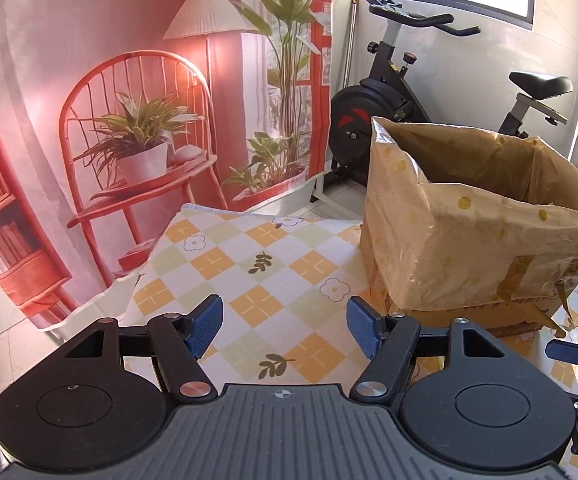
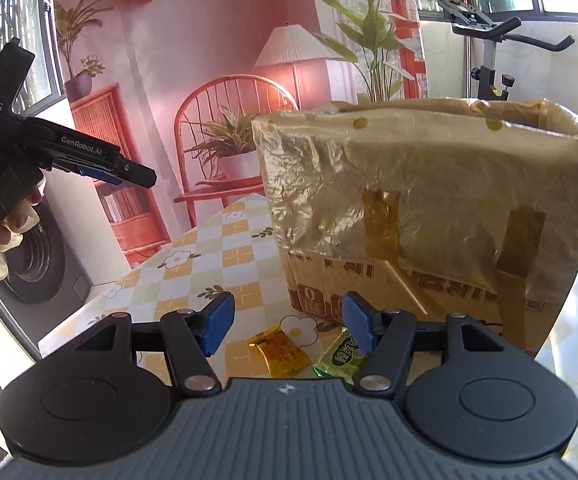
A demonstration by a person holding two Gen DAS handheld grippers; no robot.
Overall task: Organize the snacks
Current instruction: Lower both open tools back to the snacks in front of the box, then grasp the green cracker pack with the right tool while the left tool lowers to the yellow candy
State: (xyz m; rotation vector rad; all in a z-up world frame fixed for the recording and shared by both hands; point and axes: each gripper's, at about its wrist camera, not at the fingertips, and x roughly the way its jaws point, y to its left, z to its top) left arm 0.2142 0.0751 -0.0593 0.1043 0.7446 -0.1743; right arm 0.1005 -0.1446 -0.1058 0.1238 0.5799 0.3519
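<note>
A cardboard box (image 1: 469, 232) lined with a yellow dotted plastic bag stands open on the checkered tablecloth (image 1: 273, 264); it also fills the right wrist view (image 2: 429, 208). My left gripper (image 1: 285, 328) is open and empty above the cloth, left of the box. My right gripper (image 2: 289, 324) is open and empty, hovering just above two snack packets lying in front of the box: an orange packet (image 2: 279, 350) and a green packet (image 2: 341, 358). The left gripper also shows at the left of the right wrist view (image 2: 101, 170), held in a hand.
The table's far edge (image 1: 249, 212) runs in front of a printed backdrop (image 1: 137, 120). An exercise bike (image 1: 409, 92) stands behind the box. A washing machine (image 2: 45, 256) sits beyond the table's left edge.
</note>
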